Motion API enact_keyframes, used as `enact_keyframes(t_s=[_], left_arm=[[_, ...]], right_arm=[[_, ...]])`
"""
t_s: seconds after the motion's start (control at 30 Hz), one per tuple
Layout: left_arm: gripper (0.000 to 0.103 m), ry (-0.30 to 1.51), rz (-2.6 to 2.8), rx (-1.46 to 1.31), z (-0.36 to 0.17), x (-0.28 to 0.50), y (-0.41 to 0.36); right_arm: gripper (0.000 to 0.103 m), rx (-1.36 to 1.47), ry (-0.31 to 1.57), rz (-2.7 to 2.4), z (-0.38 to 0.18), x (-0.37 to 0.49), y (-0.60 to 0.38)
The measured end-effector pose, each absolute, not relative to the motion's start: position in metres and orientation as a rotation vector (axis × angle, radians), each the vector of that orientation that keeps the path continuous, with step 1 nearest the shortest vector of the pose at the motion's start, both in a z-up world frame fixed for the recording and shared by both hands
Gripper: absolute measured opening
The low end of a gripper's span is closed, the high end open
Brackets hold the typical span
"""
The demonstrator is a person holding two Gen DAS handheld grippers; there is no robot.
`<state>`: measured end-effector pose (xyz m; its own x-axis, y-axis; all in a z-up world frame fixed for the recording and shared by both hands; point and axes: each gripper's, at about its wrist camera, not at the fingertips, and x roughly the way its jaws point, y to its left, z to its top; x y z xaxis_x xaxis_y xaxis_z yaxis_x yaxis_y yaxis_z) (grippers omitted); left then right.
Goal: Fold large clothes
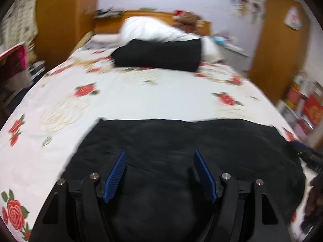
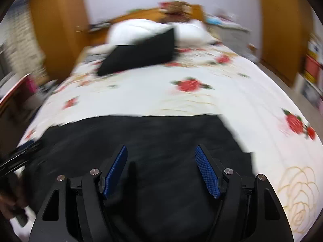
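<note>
1. On the bed w/ the rose-print sheet (image 1: 141, 92), nearest me, lies the black garment (image 1: 181, 141): spread flat, far edge straight across the sheet, near part running under both my tools.
2. My left gripper (image 1: 160, 155) hangs above the garment's left-centre; jaws apart, blue pads (image 1: 116, 176) clear, nothing pinched btwn them, only dark cloth seen through the gap below.
3. My right gripper (image 2: 161, 150) is likewise released; its blue pads (image 2: 208, 173) stand wide over the garment (image 2: 141, 137), no fabric caught.
4. Right wrist view: garment's right edge ends just right of that gripper, bare sheet (image 2: 262, 104) beyond it w/ a gold rose outline.
5. Other tool shows at each view's edge: dark frame + a hand at far right in left wrist view, same at far left in right wrist view. Detail too blurred to say more.
6. Farther up the bed sits a folded black bundle (image 1: 159, 55), resting against a white duvet heap (image 1: 149, 30), well apart from the flat garment.
7. Behind: wooden headboard (image 1: 141, 15), wardrobe (image 1: 66, 18) at left, door (image 1: 282, 40) at right. Both views smeared.
</note>
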<state>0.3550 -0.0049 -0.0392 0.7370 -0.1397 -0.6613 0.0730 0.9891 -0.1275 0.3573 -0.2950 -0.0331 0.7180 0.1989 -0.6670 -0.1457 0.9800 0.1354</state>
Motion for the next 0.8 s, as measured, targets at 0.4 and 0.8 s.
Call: enact_keyframes(t_s=[0.4, 0.8], left_arm=[[0.071, 0.834, -0.138, -0.002, -0.092, 0.367, -0.052], [0.065, 0.788, -0.168, -0.042, -0.048, 0.31, -0.05]], right_arm=[[0.072, -0.074, 0.823, 0.182, -0.099, 0.363, -0.248], [0.068, -0.042, 0.769, 0.131, -0.043, 0.305, -0.272]])
